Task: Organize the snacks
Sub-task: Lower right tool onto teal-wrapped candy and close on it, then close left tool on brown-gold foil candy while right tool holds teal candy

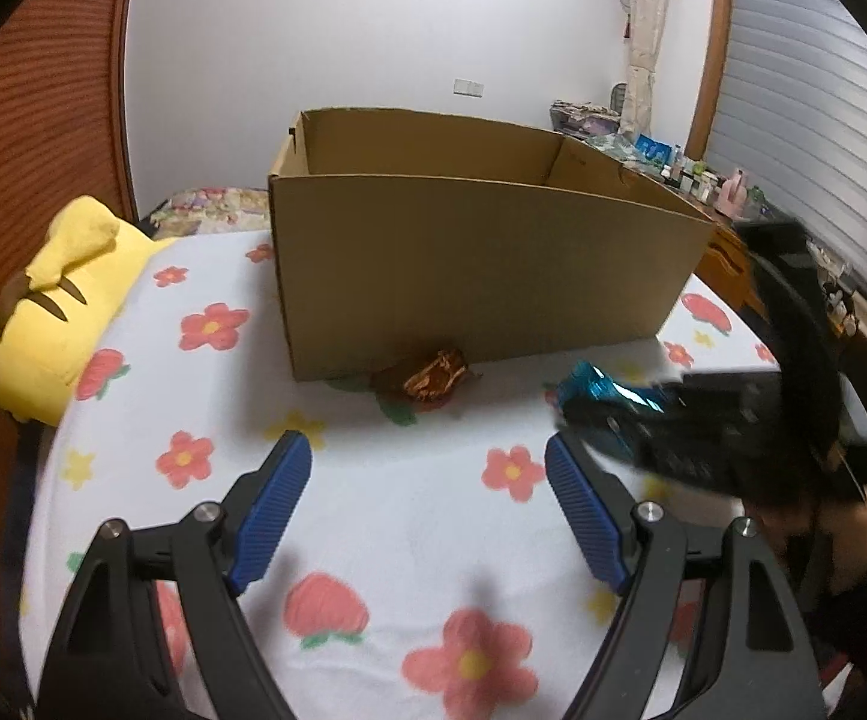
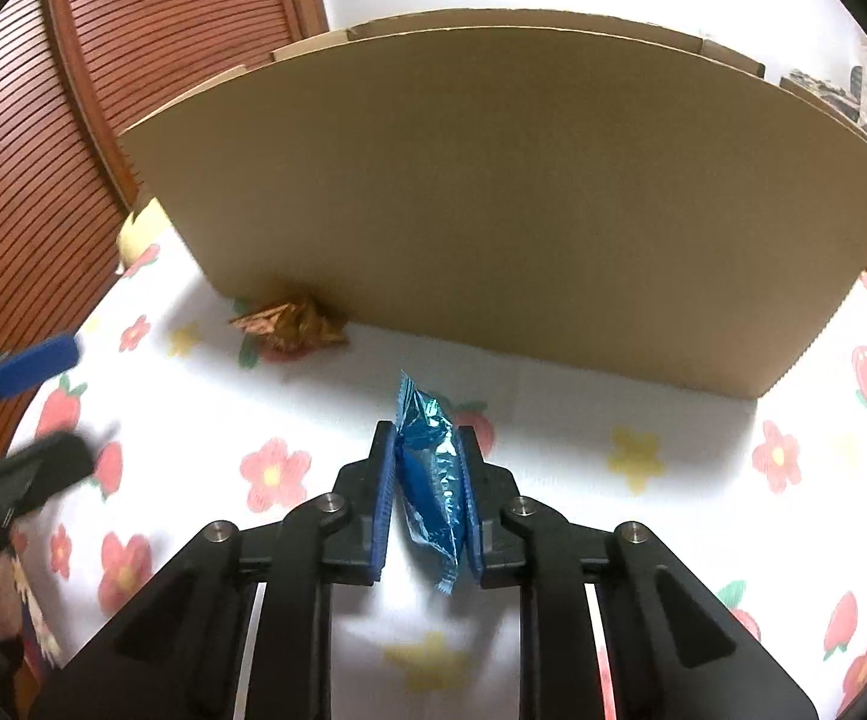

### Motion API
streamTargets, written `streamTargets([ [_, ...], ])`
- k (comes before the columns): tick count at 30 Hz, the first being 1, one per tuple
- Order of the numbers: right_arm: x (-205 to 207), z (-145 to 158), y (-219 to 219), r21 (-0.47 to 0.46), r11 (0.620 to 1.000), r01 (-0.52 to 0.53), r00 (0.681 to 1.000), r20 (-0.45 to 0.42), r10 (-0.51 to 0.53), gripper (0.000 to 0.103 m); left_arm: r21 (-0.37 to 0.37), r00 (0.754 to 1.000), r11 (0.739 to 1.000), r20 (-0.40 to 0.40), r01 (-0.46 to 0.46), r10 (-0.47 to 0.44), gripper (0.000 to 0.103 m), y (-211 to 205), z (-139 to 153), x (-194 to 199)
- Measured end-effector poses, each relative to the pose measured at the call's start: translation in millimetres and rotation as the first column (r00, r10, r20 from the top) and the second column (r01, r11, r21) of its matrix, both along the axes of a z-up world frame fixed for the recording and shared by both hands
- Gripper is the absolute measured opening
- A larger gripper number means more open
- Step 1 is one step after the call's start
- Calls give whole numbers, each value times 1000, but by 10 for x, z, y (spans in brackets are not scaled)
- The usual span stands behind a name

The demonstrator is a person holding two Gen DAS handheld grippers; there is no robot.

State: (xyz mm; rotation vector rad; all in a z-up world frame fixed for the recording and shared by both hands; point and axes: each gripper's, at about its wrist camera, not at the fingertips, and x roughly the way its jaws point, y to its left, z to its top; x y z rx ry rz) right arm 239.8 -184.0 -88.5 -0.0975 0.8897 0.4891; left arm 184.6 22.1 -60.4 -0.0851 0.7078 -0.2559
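A shiny blue snack packet [image 2: 430, 468] is pinched between the blue pads of my right gripper [image 2: 424, 441], which is shut on it just above the flowered sheet. In the left wrist view the same blue packet [image 1: 595, 391] shows at the tip of the right gripper [image 1: 583, 414], which is blurred. A crumpled brown-gold snack wrapper [image 1: 433, 377] [image 2: 292, 324] lies against the front wall of the open cardboard box [image 1: 481, 264] [image 2: 505, 204]. My left gripper [image 1: 427, 462] is open with nothing between its fingers, short of the brown wrapper.
A yellow plush pillow [image 1: 61, 312] lies at the left by the wooden slatted door [image 1: 31, 138]. A cluttered desk [image 1: 691, 174] stands behind the box at the right. Flowered sheet [image 1: 385, 516] lies bare in front of the box. A person's dark sleeve [image 1: 853, 552] is at the right.
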Motion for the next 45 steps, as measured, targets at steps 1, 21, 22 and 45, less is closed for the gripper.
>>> streamTargets([
  [1,-8,7,-13,4,1000,-7,1000,2,7,17,-9,1000,1000,-4,0,0,81,-9,-11,53],
  [21,-75,89,-243,72,991,-114,993,21,112,17,47,992,999,-127,-6,12,64,-291,-290,953],
  [22,-70,76,-238,72,990,-118,993,19,117,18,55,992,998,-127,5,2,63,-315,-303,949],
  [45,-41,103,-240,59,991,-119,993,19,118,18,67,992,995,-107,72,-65,23,-447,-349,681],
])
